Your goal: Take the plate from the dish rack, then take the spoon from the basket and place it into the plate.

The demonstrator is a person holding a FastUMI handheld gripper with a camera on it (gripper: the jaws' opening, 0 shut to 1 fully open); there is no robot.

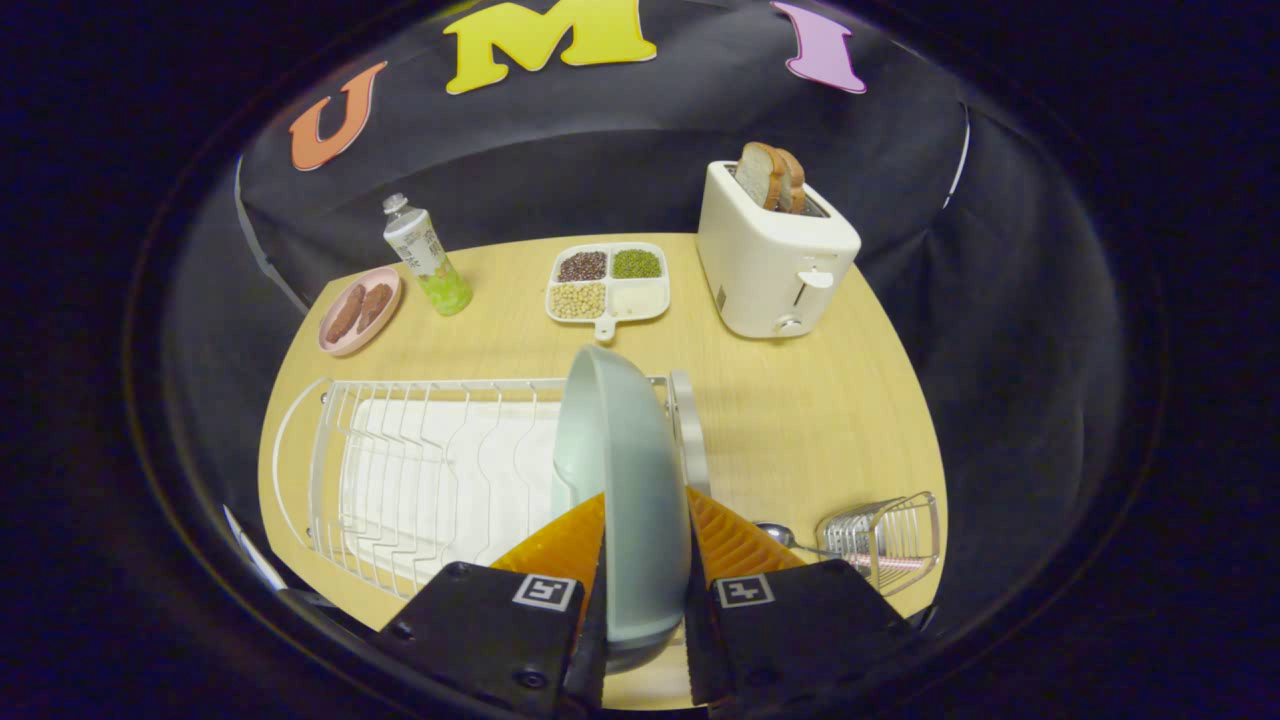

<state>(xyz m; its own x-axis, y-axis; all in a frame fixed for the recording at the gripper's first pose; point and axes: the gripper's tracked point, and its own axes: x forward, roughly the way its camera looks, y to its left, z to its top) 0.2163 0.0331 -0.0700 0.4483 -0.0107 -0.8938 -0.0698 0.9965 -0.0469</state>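
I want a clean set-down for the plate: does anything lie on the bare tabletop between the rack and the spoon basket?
Nothing visible does. The gripper is shut on the plate, held on edge at the rack. The table toward the basket is bare; the spoon pokes out of the basket.

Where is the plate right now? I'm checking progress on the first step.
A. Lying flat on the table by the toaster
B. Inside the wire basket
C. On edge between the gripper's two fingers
C: the plate stands on edge between the gripper fingers, which press on both faces, at the dish rack.
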